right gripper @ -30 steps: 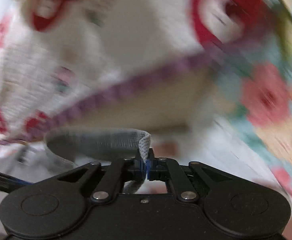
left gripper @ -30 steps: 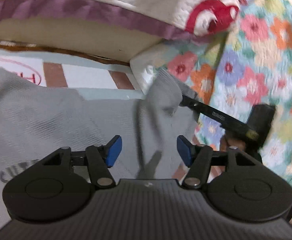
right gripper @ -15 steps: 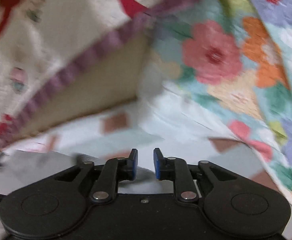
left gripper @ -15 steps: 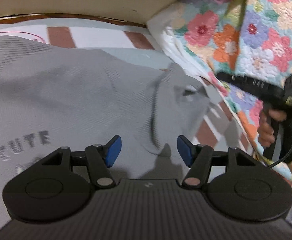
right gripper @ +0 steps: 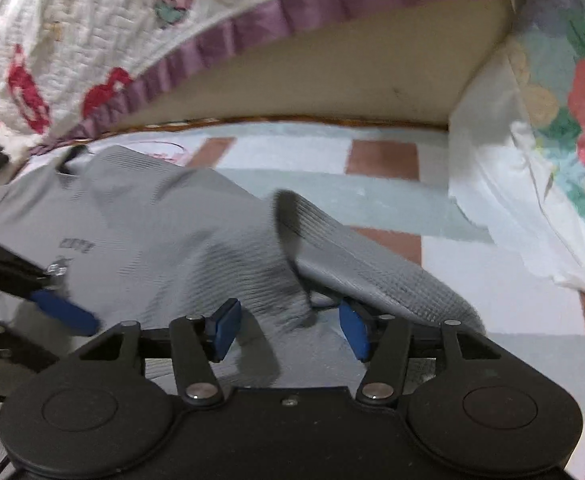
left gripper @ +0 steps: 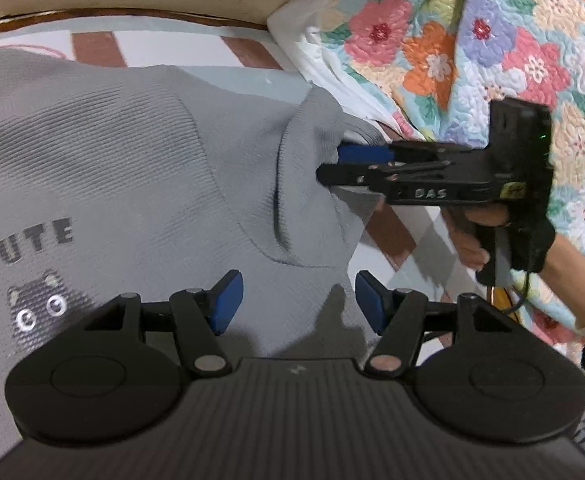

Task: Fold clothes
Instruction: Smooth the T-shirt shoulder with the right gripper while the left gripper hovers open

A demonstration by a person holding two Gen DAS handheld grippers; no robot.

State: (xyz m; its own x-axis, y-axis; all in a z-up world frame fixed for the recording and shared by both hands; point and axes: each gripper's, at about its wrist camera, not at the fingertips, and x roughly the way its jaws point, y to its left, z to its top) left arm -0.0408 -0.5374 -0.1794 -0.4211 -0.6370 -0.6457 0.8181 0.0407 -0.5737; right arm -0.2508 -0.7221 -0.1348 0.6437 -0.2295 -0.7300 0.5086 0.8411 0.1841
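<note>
the left gripper (left gripper: 298, 300) hovers with its blue pads spread wide and nothing between them, low over the near edge of the grey top (left gripper: 112, 152), which lies spread flat on the checked bed sheet (right gripper: 472, 280) with its "cute" print toward the left of the left wrist view; just beyond that gripper a sleeve (left gripper: 312, 184) of the top lies doubled inward over the body, its long axis running from the near edge away toward the headboard (right gripper: 332, 80); past the sleeve's fold, on its right side, the right gripper (left gripper: 332, 164) reaches in sideways, fingers parted, with the sleeve cloth draped over one finger and not pinched as far as the right wrist view shows; so the sleeve lies nearer the right gripper, which touches it, while the left gripper stands off the top's hem; beyond the top, a floral quilt (left gripper: 492, 40) lies to the right
</note>
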